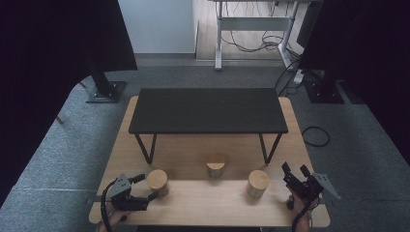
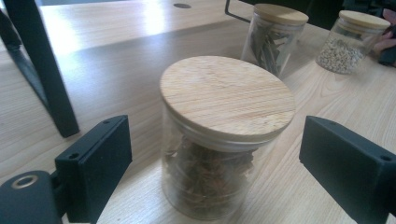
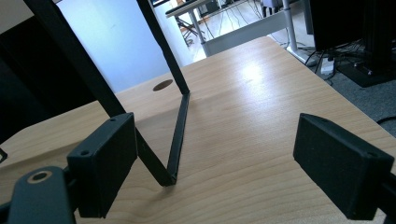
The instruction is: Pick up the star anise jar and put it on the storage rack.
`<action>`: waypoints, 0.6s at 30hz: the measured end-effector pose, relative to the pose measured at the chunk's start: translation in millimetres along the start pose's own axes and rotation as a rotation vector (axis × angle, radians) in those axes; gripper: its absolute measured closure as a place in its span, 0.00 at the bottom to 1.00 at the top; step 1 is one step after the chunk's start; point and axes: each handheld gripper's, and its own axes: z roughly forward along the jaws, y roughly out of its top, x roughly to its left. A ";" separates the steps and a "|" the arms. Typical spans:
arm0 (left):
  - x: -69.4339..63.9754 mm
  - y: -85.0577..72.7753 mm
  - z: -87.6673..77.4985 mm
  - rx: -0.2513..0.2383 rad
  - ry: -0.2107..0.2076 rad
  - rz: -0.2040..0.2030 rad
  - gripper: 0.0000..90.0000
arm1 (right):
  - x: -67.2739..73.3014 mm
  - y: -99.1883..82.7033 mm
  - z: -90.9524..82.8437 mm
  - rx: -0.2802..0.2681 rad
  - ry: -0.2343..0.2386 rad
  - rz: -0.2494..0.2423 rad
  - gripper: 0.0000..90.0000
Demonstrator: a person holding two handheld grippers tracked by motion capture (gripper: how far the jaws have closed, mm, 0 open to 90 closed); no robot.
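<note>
Three glass jars with round wooden lids stand in a row on the wooden table (image 1: pixel 212 205). The left jar (image 1: pixel 157 180) (image 2: pixel 227 95) holds dried brown leaves. My left gripper (image 1: pixel 148 187) (image 2: pixel 219 140) is open around it, a jaw on each side with a gap between each pad and the glass. The middle jar (image 1: pixel 216 166) (image 2: pixel 275 37) holds pale sticks, and the right jar (image 1: pixel 257 182) (image 2: pixel 352 42) holds small light grains. My right gripper (image 1: pixel 295 169) (image 3: pixel 212 149) is open to the right of the right jar, with nothing between its jaws.
A black shelf (image 1: pixel 208 110) on thin metal legs (image 3: pixel 175 140) stands across the back half of the table, just behind the jars. Grey carpet surrounds the table, with black stands and a desk frame (image 1: pixel 254 24) farther back.
</note>
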 end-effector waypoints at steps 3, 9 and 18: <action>-2.6 0.4 4.2 0.007 -0.005 0.010 0.09 | 0.2 0.0 0.1 0.001 0.000 -0.001 0.15; -8.4 2.7 14.3 0.017 0.017 0.041 0.08 | 0.6 -0.1 0.0 0.000 0.000 -0.006 0.14; -11.4 4.0 24.2 0.034 0.042 0.059 0.09 | 0.7 -0.1 0.0 0.000 0.000 -0.008 0.14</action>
